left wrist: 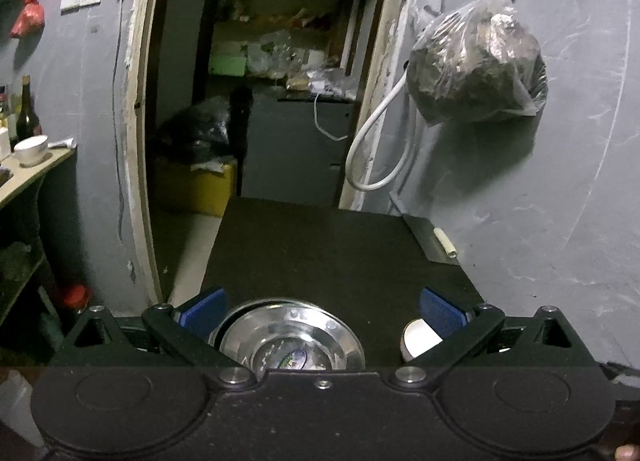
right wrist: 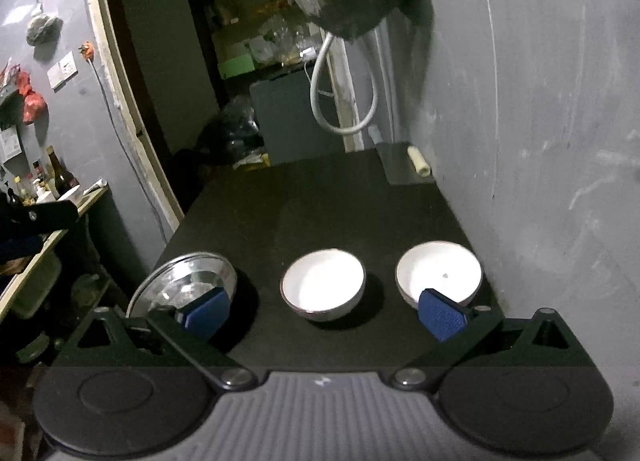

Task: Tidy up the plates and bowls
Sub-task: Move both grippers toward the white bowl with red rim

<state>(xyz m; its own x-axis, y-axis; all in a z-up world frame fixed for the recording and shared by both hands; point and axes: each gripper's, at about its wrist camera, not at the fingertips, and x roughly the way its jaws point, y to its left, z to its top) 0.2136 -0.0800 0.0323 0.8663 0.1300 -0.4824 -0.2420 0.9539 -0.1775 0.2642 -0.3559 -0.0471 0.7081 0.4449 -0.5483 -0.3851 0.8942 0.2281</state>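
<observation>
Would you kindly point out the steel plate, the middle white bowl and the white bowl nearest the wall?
steel plate (right wrist: 188, 281): right wrist view, on its shiny inner surface.
middle white bowl (right wrist: 323, 281): right wrist view, on its white inside.
white bowl nearest the wall (right wrist: 438, 271): right wrist view, on its white inside.

grey wall (left wrist: 560, 201); dark table (left wrist: 320, 253); open doorway (left wrist: 260, 81); dim light

Black hand-held gripper (left wrist: 323, 312) – blue ribbed pads (left wrist: 204, 311), silver screws.

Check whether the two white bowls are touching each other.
Apart. The right wrist view shows bare dark table between the middle bowl and the bowl by the wall.
</observation>
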